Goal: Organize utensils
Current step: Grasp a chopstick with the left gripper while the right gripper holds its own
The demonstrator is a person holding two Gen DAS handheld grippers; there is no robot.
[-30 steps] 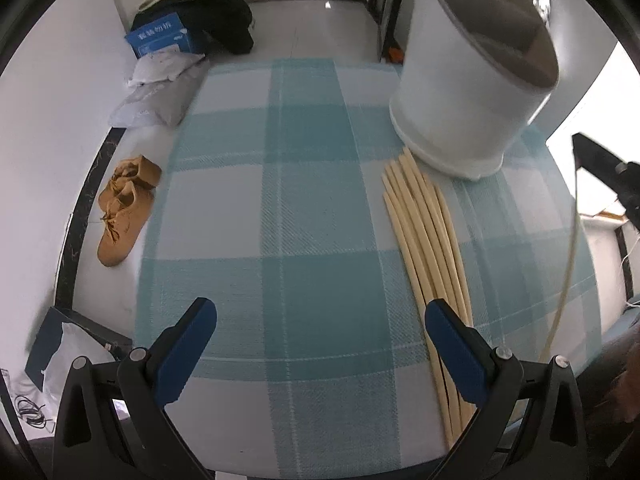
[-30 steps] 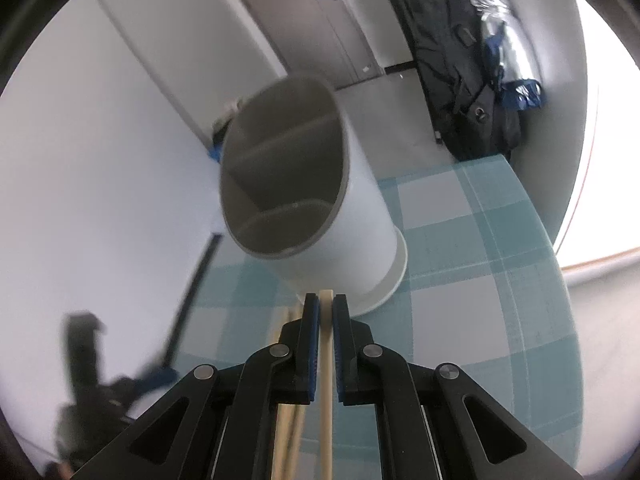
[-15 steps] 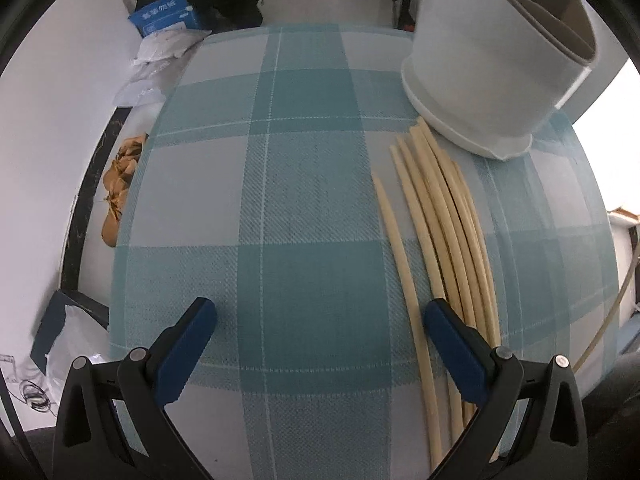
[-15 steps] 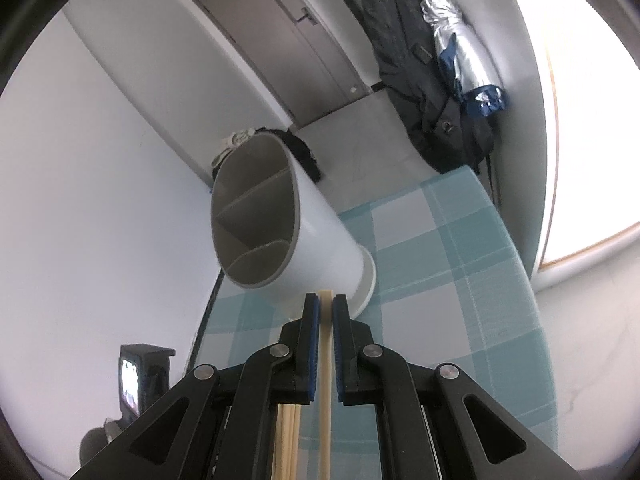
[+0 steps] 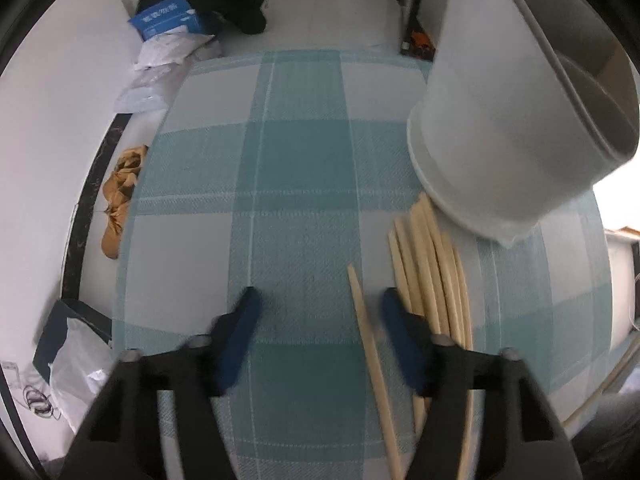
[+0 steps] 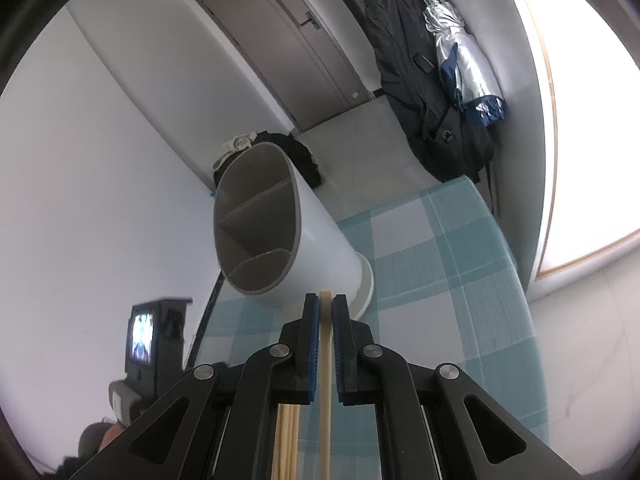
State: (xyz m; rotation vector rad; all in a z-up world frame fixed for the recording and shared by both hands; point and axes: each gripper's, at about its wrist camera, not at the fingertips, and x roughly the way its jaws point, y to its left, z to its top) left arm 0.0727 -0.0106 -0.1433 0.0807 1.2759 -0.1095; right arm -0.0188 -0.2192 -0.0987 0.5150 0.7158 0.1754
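As my left gripper point(image 5: 316, 304) points down at the teal-and-white checked tablecloth point(image 5: 296, 160), its blue-padded jaws are closing around one pale wooden chopstick point(image 5: 370, 344) that lies a little apart from the rest; the pads do not yet press it. The remaining bundle of pale chopsticks point(image 5: 430, 276) lies just beside that one, its far ends next to the foot of the tall white plastic utensil holder with grey divided compartments point(image 5: 492, 128). My right gripper point(image 6: 326, 308) is clamped together on another single pale chopstick point(image 6: 325, 380), raised short of the holder point(image 6: 280, 248).

I judge the left stick could roll or skid as the pads meet, since it sits nearer the right finger point(image 5: 400, 328), which could also nudge the bundle. The right stick, held near one end, may swing and miss a compartment.

A blue box point(image 5: 168, 16) on the floor carries white lettering too small to read.
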